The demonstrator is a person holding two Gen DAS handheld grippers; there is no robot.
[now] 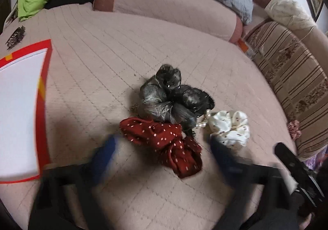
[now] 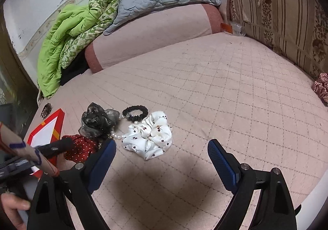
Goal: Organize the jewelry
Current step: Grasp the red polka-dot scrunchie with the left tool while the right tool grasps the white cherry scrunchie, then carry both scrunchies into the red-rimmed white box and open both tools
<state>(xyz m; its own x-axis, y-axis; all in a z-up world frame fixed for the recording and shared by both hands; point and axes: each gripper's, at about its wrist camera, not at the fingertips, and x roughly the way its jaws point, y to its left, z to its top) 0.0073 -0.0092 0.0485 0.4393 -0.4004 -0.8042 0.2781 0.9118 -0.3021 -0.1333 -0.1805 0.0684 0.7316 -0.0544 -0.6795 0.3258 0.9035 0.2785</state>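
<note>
A heap of hair pieces lies on the pink quilted bed. A red dotted scrunchie [image 1: 164, 144] [image 2: 81, 147] lies nearest my left gripper [image 1: 164, 150], which is open and blurred, its jaws standing either side of it. Behind it is a grey-black organza bow [image 1: 164, 96] [image 2: 96, 121] with a pearl strand [image 1: 203, 121] [image 2: 116, 136]. A white cherry-print scrunchie [image 1: 230, 127] [image 2: 149, 137] lies to the right, with a black scrunchie [image 2: 135, 113] behind it. My right gripper [image 2: 162, 153] is open and empty, just right of the heap.
A red-rimmed white box [image 1: 18, 107] [image 2: 48, 129] sits at the left with a dark hair clip [image 1: 15, 37] [image 2: 46, 110] beyond it. A plaid scrunchie [image 1: 294, 128] [image 2: 321, 86] lies by the striped cushion [image 2: 276, 19]. Pillows and a green quilt [image 2: 67, 39] are at the back.
</note>
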